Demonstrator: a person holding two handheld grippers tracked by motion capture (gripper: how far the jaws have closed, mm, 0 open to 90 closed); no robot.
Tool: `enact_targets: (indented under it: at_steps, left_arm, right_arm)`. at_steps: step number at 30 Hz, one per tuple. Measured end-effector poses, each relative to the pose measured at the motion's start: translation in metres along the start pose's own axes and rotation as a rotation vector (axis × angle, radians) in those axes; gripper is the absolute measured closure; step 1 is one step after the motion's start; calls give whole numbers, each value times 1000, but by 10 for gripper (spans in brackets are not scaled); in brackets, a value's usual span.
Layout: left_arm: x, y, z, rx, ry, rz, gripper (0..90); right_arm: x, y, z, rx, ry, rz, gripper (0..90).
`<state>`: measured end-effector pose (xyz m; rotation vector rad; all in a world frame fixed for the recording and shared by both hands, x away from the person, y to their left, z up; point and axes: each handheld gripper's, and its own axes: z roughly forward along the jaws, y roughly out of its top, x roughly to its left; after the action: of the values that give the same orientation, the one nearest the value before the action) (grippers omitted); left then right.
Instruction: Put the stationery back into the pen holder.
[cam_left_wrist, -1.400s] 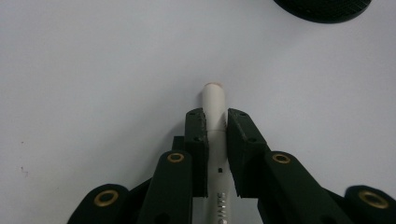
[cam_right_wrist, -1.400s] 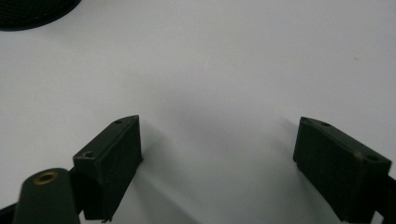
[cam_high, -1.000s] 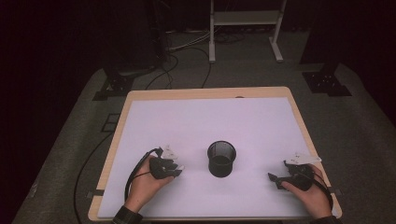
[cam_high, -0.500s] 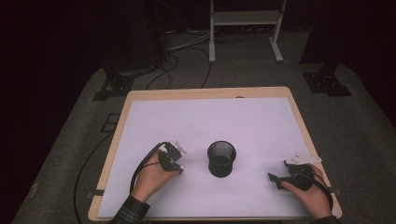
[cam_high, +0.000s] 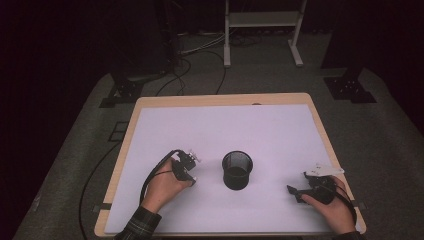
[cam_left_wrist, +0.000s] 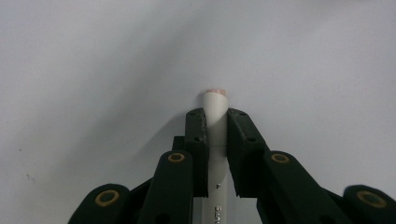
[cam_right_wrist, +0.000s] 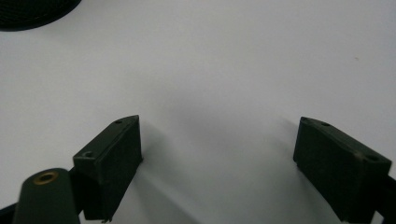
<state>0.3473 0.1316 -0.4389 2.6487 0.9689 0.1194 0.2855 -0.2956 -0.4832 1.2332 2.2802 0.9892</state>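
My left gripper (cam_left_wrist: 215, 114) is shut on a white marker-like stick (cam_left_wrist: 215, 100), whose capped end pokes out past the jaw tips above the white table. Its jaws have just been closing with the stick between them. In the high view the left gripper (cam_high: 187, 170) sits in the person's hand, just left of a black mesh cup (cam_high: 237, 170) standing upright at the table's near middle. My right gripper (cam_high: 300, 182) rests low at the near right, jaws wide open over bare table (cam_right_wrist: 217, 122) with nothing between them. The cup's rim (cam_right_wrist: 32, 11) shows at the top left of the right gripper view.
The white sheet (cam_high: 225, 130) covers a wooden-edged table (cam_high: 220, 99). Beyond the far edge are floor cables (cam_high: 200, 50), a white stand (cam_high: 262, 20) and dark stand bases (cam_high: 350, 87). Cables trail from both grippers toward the near edge.
The left hand has shifted a little to the right, closer to the mesh cup. The right hand has stayed where it was.
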Motion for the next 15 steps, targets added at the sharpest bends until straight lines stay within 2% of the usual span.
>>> enact_targets:
  at_steps: [4, 8, 12, 15]
  left_arm:
    - [1, -2, -2, -15, -12, -6, 788]
    - [2, -5, -14, -89, -43, -22, 788]
    - [2, -6, -26, -149, -62, -22, 788]
    - [2, -7, -33, -213, -84, -27, 789]
  right_arm:
    - [0, 0, 0, 0, 0, 0, 141]
    - [0, 0, 0, 0, 1, 2, 141]
    - [0, 0, 0, 0, 1, 2, 141]
    - [0, 0, 0, 0, 1, 2, 141]
